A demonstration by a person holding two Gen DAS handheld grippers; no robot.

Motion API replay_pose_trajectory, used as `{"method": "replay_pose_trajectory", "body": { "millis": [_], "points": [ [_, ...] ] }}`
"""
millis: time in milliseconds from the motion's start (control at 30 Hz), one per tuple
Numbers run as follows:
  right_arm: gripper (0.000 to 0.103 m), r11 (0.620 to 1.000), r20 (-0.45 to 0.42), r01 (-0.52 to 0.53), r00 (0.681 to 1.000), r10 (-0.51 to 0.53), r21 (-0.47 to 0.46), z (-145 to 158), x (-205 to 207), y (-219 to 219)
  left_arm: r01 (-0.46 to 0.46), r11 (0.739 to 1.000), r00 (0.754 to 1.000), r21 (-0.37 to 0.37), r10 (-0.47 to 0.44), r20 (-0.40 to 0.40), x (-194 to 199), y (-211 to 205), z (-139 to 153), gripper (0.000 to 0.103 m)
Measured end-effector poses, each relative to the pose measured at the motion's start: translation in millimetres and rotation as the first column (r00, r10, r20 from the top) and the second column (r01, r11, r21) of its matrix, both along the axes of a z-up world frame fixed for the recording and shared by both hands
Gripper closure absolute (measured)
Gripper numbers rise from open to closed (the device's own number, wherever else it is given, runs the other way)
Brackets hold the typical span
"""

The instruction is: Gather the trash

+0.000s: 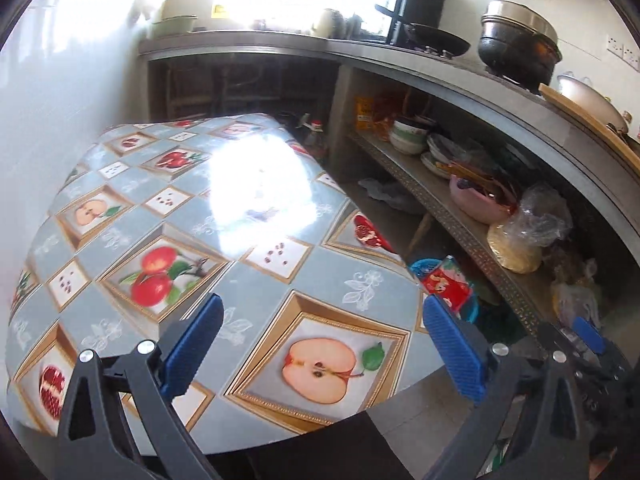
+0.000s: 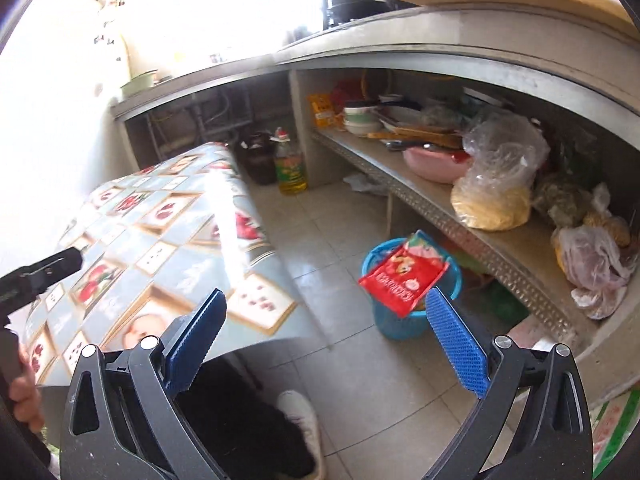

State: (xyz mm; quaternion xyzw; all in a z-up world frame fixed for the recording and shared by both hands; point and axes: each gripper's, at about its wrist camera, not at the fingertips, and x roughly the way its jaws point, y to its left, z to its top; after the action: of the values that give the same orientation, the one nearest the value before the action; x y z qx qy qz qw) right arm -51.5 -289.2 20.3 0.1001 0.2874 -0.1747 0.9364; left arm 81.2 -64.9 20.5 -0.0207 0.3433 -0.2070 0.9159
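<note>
A red snack wrapper [image 2: 404, 276] lies tilted across the rim of a blue mesh trash basket [image 2: 396, 320] on the tiled floor. It also shows in the left wrist view [image 1: 446, 282], beyond the table edge, over the basket [image 1: 468, 308]. My right gripper [image 2: 326, 340] is open and empty, a little short of the basket, with its right fingertip near the wrapper's lower corner. My left gripper [image 1: 322, 344] is open and empty above the table [image 1: 200, 248], which has a fruit-pattern cloth. The left gripper also appears at the left edge of the right wrist view [image 2: 60, 264].
A long shelf [image 2: 460, 216] under the counter holds bowls, a pink basin [image 2: 434, 162] and plastic bags [image 2: 496, 176]. An oil bottle [image 2: 290, 164] stands on the floor. Pots [image 1: 518, 46] sit on the counter. My white shoe [image 2: 302, 424] is below the right gripper.
</note>
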Motion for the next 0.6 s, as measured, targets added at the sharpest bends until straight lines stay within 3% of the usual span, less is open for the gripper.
{"method": "replay_pose_trajectory", "body": {
  "millis": [100,333,500,600],
  "points": [
    [0.007,0.999,-0.004,-0.02,1.0,0.02,-0.051,2.7,-6.2,21.6,-0.099,0.994,0.994,0.05,0.096,0.05,-17.9,1.2,-1.4,0.005],
    [0.007,0.978,-0.023,0.024,0.999,-0.029,-0.205,4.2,-14.6,41.0,-0.138,0.986,0.989,0.092,0.134,0.055,-39.8,3.1,-2.6,0.005],
    [0.007,0.985,-0.069,0.042,0.996,-0.054,-0.165,-5.4,-22.3,32.6,-0.109,0.987,0.993,0.118,0.113,-0.023,-53.6,-6.1,-16.7,0.005],
    [0.007,0.985,-0.094,0.064,0.992,-0.079,-0.158,-11.5,-25.5,25.5,-0.068,0.984,0.997,0.166,0.071,-0.011,-63.1,-18.0,-19.9,0.005]
  ]
}}
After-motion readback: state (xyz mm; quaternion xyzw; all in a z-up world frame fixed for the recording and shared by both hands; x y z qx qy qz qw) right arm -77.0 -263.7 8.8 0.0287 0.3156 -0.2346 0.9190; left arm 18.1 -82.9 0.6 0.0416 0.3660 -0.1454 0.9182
